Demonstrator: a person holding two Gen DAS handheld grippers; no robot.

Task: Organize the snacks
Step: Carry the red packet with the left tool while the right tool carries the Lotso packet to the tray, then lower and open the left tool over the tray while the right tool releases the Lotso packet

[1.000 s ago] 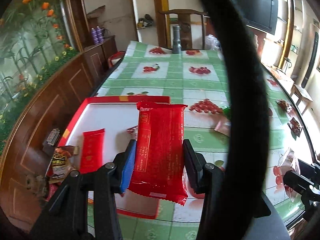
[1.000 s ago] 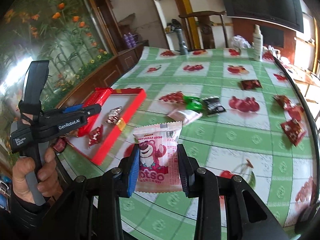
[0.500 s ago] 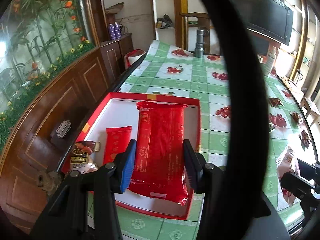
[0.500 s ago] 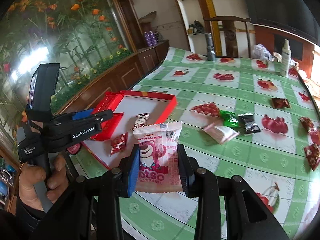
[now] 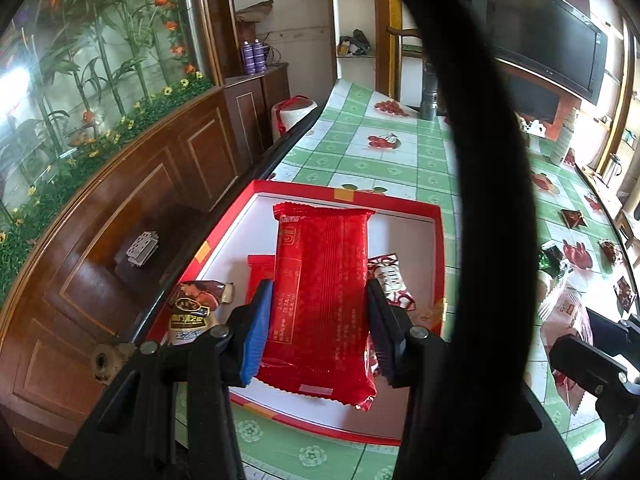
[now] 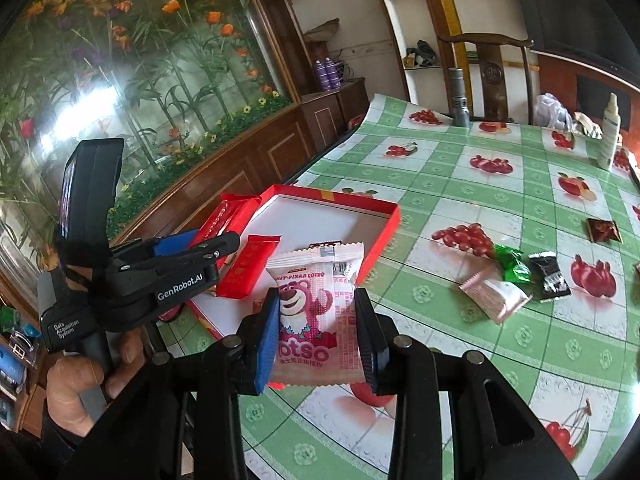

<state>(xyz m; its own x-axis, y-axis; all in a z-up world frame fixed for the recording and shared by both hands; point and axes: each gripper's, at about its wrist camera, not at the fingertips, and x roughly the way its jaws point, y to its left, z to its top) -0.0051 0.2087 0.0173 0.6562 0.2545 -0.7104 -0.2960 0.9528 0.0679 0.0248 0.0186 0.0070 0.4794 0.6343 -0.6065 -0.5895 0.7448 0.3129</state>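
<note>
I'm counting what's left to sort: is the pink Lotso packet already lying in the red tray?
No, the pink Lotso packet is clamped in the right gripper, short of the red tray.

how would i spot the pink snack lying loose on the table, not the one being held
Start at the red box near the left edge of the green checked tablecloth, then look right to a loose cluster of three wrappers. The pink snack is the nearest, a pale pink and white pillow pack beside a green wrapper and a black wrapper.

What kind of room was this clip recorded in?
Most likely a home living or dining room: a table with a fruit-print green checked tablecloth, a wall-mounted television, a wooden chair, and wood-panelled cabinets beneath a flower mural.
</note>
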